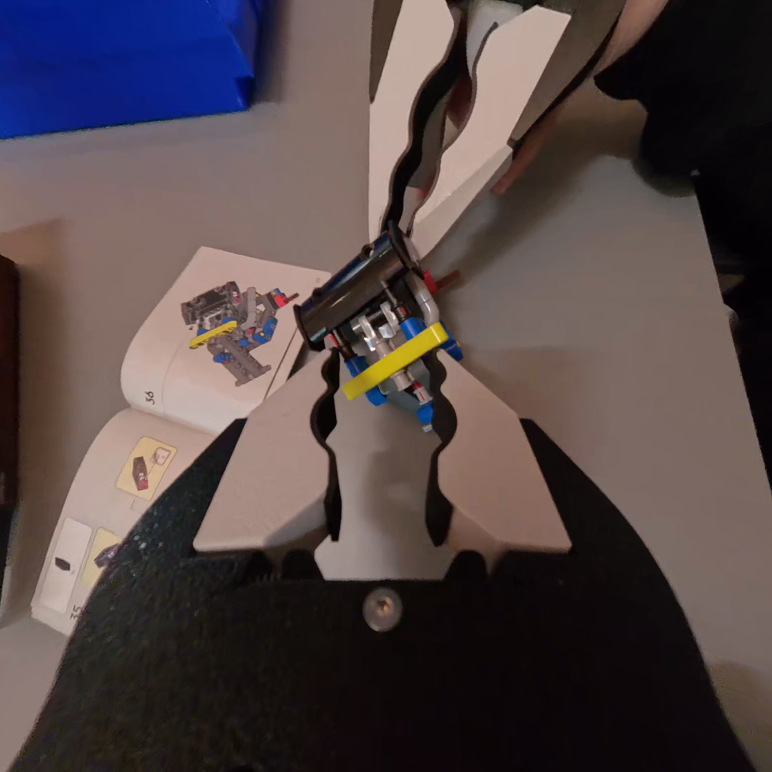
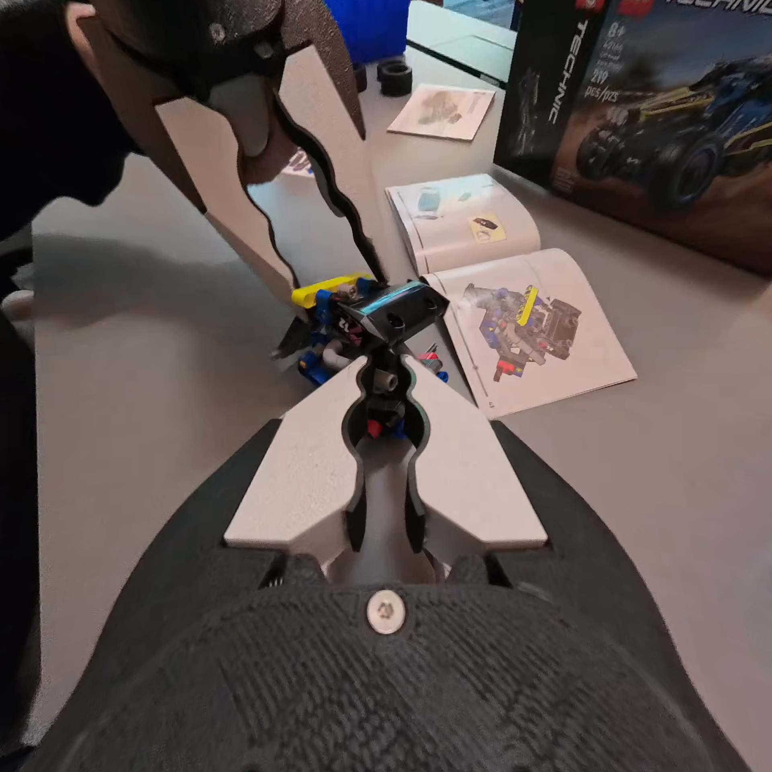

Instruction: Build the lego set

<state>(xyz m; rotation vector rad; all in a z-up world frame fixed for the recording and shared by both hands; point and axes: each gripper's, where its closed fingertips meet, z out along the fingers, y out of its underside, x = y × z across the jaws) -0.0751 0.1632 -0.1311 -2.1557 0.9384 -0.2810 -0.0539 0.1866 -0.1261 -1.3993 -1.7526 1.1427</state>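
A small brick model (image 1: 367, 292), with a black panel, blue and grey parts and a yellow beam (image 1: 392, 359), is held above the grey table (image 1: 585, 334). My left gripper (image 1: 384, 359) is shut on its blue and grey lower part, below the yellow beam. My right gripper (image 1: 397, 229) comes in from the top and meets the far end of the black panel. In the right wrist view my right gripper (image 2: 384, 367) is almost closed, shut on a black part under the model's black panel (image 2: 397, 313). The left gripper (image 2: 338, 292) clasps the far side by the yellow beam (image 2: 326, 288).
An open instruction booklet (image 1: 200, 334) lies on the table just beyond the model; it also shows in the right wrist view (image 2: 543, 334). A set box (image 2: 647, 104) stands at the back right. Black tyres (image 2: 394, 75) and a leaflet (image 2: 443, 110) lie farther back. A blue bag (image 1: 117, 58) is there too. Spacing between my two grippers at the tips: around 4 centimeters.
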